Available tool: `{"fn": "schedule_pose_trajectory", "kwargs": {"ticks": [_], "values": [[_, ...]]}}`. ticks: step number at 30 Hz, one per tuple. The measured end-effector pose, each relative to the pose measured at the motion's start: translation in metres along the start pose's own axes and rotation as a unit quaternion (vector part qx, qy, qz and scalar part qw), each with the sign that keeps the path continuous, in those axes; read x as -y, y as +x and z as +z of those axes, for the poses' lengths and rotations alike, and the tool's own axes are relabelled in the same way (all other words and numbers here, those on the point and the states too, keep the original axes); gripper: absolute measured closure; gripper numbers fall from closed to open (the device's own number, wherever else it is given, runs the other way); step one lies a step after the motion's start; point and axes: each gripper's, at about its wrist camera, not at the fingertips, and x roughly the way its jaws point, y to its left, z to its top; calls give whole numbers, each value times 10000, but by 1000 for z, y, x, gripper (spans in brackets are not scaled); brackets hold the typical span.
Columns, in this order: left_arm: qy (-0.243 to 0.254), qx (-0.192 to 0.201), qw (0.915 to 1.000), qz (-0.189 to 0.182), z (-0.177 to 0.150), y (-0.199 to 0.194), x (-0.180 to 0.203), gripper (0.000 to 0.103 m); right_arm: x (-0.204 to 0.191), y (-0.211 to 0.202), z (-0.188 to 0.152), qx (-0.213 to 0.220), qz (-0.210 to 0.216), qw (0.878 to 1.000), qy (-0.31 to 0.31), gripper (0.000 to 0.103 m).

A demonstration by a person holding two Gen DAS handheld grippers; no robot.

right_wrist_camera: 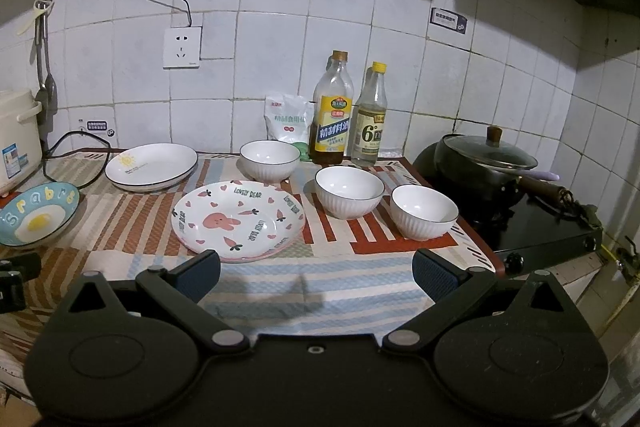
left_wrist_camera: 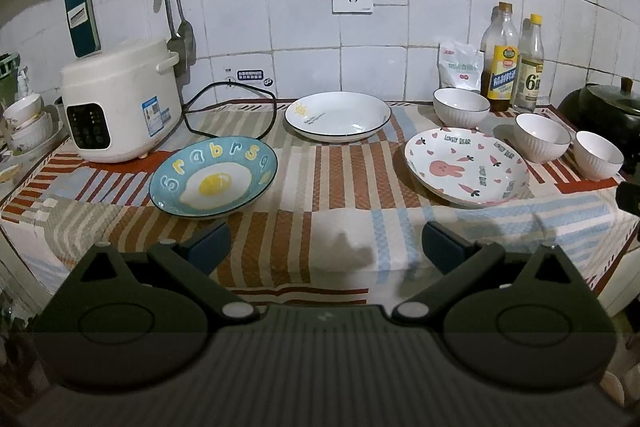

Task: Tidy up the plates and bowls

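Note:
Three plates lie apart on the striped cloth: a blue fried-egg plate point(left_wrist_camera: 214, 182) point(right_wrist_camera: 38, 215) at left, a white sun plate point(left_wrist_camera: 337, 115) point(right_wrist_camera: 151, 166) at the back, and a pink rabbit plate point(left_wrist_camera: 466, 166) point(right_wrist_camera: 238, 221) toward the right. Three white ribbed bowls stand upright to the right: one at the back point(left_wrist_camera: 461, 107) point(right_wrist_camera: 270, 160), one in the middle point(left_wrist_camera: 542, 137) point(right_wrist_camera: 349, 191), one farthest right point(left_wrist_camera: 598, 154) point(right_wrist_camera: 424, 211). My left gripper point(left_wrist_camera: 326, 247) hovers open over the cloth's front, holding nothing. My right gripper point(right_wrist_camera: 316, 275) is open too, just in front of the rabbit plate.
A white rice cooker point(left_wrist_camera: 120, 103) with a black cord stands at the back left. Two bottles point(right_wrist_camera: 332, 113) point(right_wrist_camera: 370, 119) and a white bag point(right_wrist_camera: 288, 121) line the tiled wall. A lidded black wok point(right_wrist_camera: 486, 157) sits on the stove at right. More stacked bowls point(left_wrist_camera: 28, 121) stand far left.

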Motion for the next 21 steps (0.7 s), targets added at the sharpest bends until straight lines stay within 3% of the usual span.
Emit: {"fn": "schedule_pose_trajectory", "kwargs": {"ticks": [21], "values": [[243, 73, 9996, 112, -6, 2, 6, 0, 0, -1, 1, 44, -1, 10000, -67, 0]]}}
